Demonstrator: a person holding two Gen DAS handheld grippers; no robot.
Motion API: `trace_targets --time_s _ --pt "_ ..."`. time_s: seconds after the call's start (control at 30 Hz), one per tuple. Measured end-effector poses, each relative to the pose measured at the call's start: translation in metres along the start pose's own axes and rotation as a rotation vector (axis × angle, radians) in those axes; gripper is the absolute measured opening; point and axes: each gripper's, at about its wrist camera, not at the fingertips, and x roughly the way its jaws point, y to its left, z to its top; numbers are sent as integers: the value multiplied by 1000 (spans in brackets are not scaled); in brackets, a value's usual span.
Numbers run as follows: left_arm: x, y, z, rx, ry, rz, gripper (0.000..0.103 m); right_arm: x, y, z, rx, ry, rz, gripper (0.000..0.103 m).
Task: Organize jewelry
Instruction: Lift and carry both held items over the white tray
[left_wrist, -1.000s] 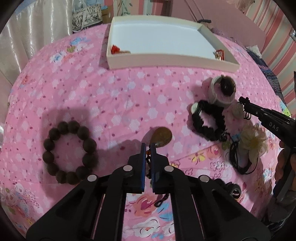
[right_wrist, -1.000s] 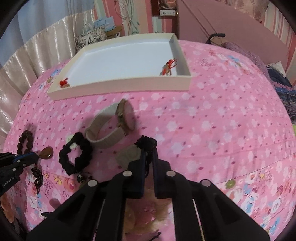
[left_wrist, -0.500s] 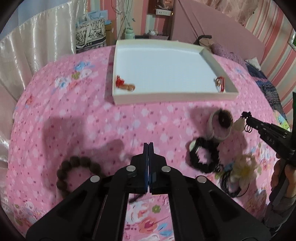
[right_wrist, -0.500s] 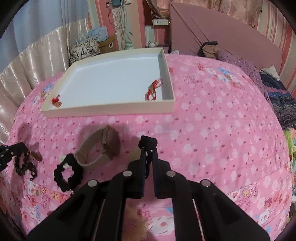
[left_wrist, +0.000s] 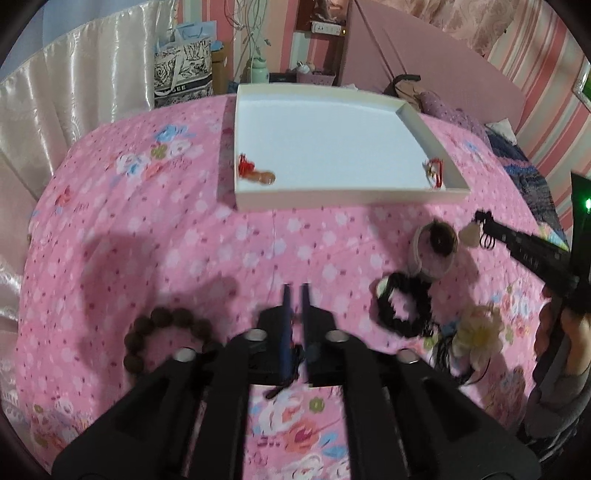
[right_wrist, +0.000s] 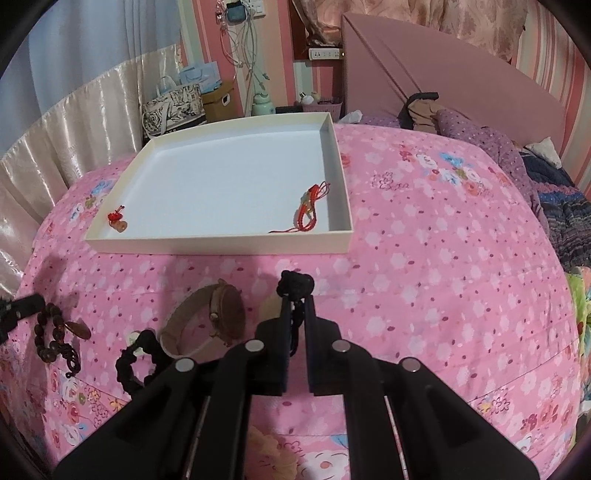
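White tray (right_wrist: 221, 245), upper centre, on bed: red-cord charm (right_wrist: 117, 220) lower left, red cord bracelet (right_wrist: 311, 208) lower right. Right hand-held gripper (right_wrist: 296, 300) clenched on black cord (right_wrist: 295, 286); left hand-held gripper (left_wrist: 295, 291) opening, dark cord between its jaws.

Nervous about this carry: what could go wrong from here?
The left gripper is opening its jaws around the dark beaded cord, short of the white tray; its brown oval pendant could drop onto the pink floral bedspread. The right gripper pinches only the top of the black knotted cord, so its pale pendant might catch the tray's wall.
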Motion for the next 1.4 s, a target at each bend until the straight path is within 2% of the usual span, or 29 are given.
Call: trace_targets --time_s 0.03,0.07,0.1,0.27,0.33,0.4,0.47,0.67,0.83,1.0,1.3,1.4 --pt "1 -1 -5 5 6 1 28 0 0 -1 0 1 1 6" --pt "2 -3 -9 14 9 2 42 0 1 -2 -1 2 1 6" --pt "5 -5 -13 24 9 11 49 0 0 -2 -1 3 1 6" --pt "27 -6 -21 25 70 16 49 0 1 -4 -2 5 2 6" --pt "36 -7 -23 32 92 18 38 0 1 -5 -3 7 1 6" --pt "46 -6 -24 32 123 19 19 0 1 -6 -2 8 0 6" --pt "50 -5 -24 28 133 11 17 0 1 -6 -3 9 1 6" --pt "39 -7 -14 32 79 16 15 2 4 -5 -11 12 0 6" --pt "21 -12 11 41 15 8 15 0 8 5 -20 -1 -2 6" --pt "14 -18 55 37 -51 4 15 -1 14 26 -41 -29 -12 6" --pt "29 -21 145 -3 -118 -34 15 21 30 102 -61 -96 -25 6" --pt "41 -22 170 -10 -135 -18 15 39 34 130 -60 -105 -24 6"
